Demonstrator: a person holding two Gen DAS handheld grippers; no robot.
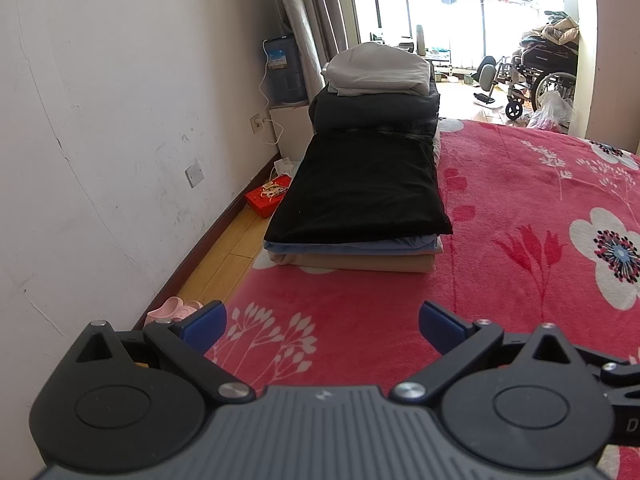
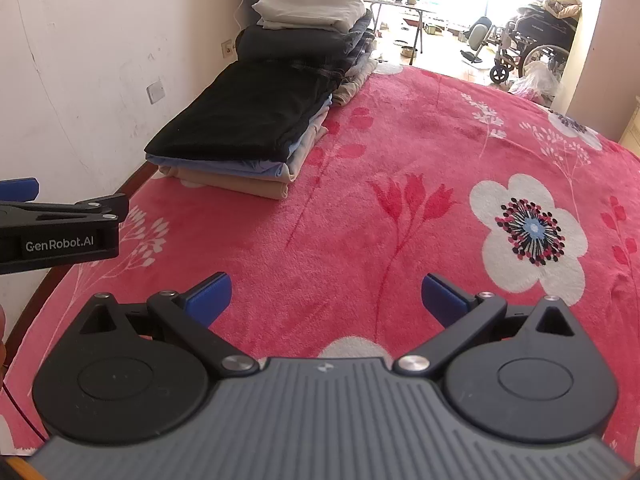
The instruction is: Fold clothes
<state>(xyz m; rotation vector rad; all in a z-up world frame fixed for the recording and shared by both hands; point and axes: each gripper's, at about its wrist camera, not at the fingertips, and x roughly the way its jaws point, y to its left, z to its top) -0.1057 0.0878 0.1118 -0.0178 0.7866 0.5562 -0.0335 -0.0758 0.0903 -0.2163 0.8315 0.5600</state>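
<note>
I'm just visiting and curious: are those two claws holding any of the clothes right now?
No. The left gripper and right gripper are both open and empty above the red blanket; the folded clothes lie untouched.

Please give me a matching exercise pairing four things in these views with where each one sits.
Things:
1. black folded garment
2. light grey folded garment
3. pink slippers
4. wheelchair

Places:
A. on the wooden floor by the wall
B. top of the nearer stack
C. in the bright far room
D. top of the farther stack

Pairs: 1-B, 2-D, 3-A, 4-C
</note>
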